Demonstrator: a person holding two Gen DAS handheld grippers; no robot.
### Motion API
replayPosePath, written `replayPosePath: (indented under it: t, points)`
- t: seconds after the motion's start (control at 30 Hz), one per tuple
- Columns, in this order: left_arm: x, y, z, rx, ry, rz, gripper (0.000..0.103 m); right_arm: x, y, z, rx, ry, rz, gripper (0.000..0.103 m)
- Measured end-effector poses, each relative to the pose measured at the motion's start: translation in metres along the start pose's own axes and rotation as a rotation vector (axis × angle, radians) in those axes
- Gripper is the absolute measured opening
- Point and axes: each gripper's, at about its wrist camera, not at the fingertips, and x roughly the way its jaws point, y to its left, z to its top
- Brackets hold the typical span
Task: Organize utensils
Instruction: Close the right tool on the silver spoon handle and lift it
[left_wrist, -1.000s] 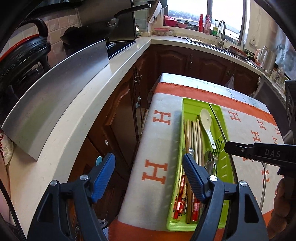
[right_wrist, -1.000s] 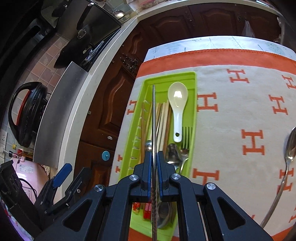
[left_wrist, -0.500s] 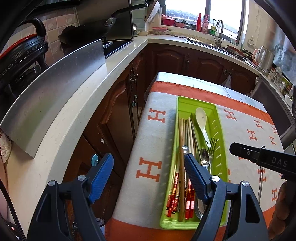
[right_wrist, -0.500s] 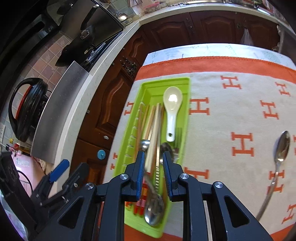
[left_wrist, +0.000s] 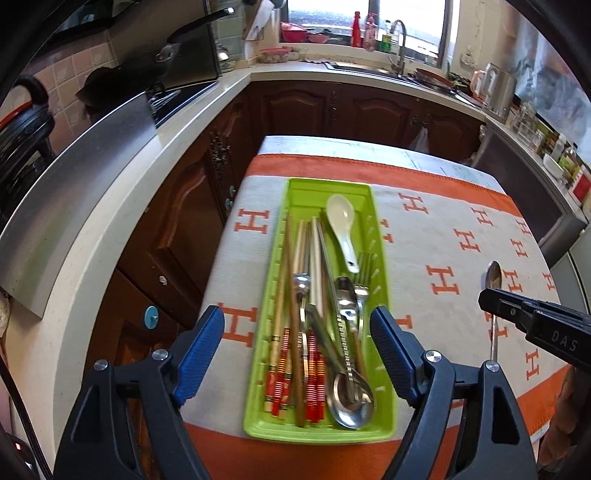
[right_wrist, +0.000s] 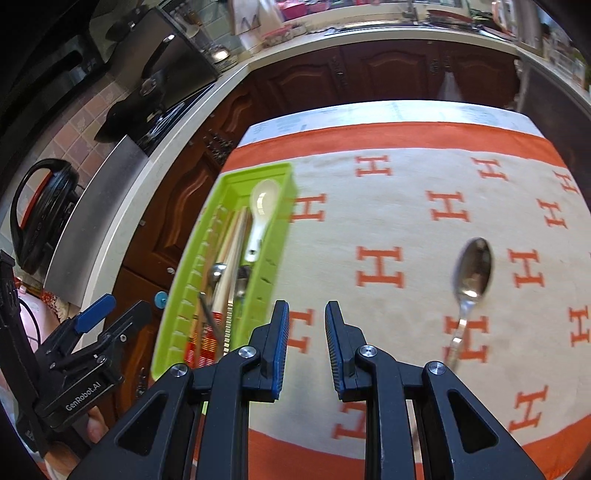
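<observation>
Left gripper (left_wrist: 297, 354) jaws wide, empty, over the green tray (left_wrist: 384, 273); right gripper (right_wrist: 306, 347) jaws just opened slightly, empty, metal spoon (right_wrist: 472, 273) to their right.

glossy lime-green plastic tray (left_wrist: 380, 236), shiny steel spoon (right_wrist: 472, 269) on matt woven cream-and-orange cloth (right_wrist: 406, 236), glazed white ceramic spoon (left_wrist: 341, 218), varnished wooden cabinets (left_wrist: 177, 210)

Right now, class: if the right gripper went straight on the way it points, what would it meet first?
Probably the bare tablecloth, between the green tray and the metal spoon; the right gripper is empty. Depth is unclear.
</observation>
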Motion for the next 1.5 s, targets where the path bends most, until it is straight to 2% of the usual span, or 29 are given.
replayPosePath:
  t: [0.3, 0.47, 0.57, 0.7, 0.9, 1.03, 1.2, 1.27, 1.33, 1.43, 1.5]
  points:
    - [0.004, -0.058, -0.003, 0.088, 0.04, -0.045, 0.08, -0.019, -0.07, -0.019, 0.096, -0.012, -0.028, 0.02]
    - [0.009, -0.095, -0.005, 0.158, 0.052, -0.06, 0.08, -0.023, -0.11, -0.032, 0.128, -0.018, -0.074, 0.02]
    - [0.017, -0.113, -0.005, 0.187, 0.063, -0.071, 0.08, -0.021, -0.13, -0.039, 0.139, -0.022, -0.101, 0.02]
    - [0.036, -0.133, -0.005, 0.197, 0.091, -0.089, 0.08, -0.013, -0.148, -0.043, 0.161, -0.024, -0.088, 0.02]
    - [0.059, -0.149, -0.002, 0.191, 0.124, -0.098, 0.08, 0.007, -0.175, -0.031, 0.209, -0.054, -0.044, 0.021]
    - [0.068, -0.154, 0.002, 0.184, 0.135, -0.098, 0.08, 0.022, -0.183, -0.015, 0.21, -0.084, -0.047, 0.033]
    - [0.075, -0.158, 0.005, 0.181, 0.143, -0.102, 0.08, 0.047, -0.186, 0.0, 0.195, -0.084, -0.052, 0.033]
    - [0.079, -0.16, 0.006, 0.181, 0.149, -0.104, 0.08, 0.053, -0.181, 0.003, 0.155, -0.114, -0.069, 0.033]
    - [0.082, -0.161, 0.006, 0.183, 0.154, -0.105, 0.08, 0.058, -0.175, 0.004, 0.112, -0.131, -0.094, 0.03]
    - [0.086, -0.162, 0.007, 0.181, 0.161, -0.107, 0.08, 0.064, -0.167, 0.004, 0.055, -0.153, -0.121, 0.018]
    - [0.089, -0.162, 0.007, 0.178, 0.165, -0.107, 0.08, 0.067, -0.166, 0.003, 0.046, -0.16, -0.102, 0.012]
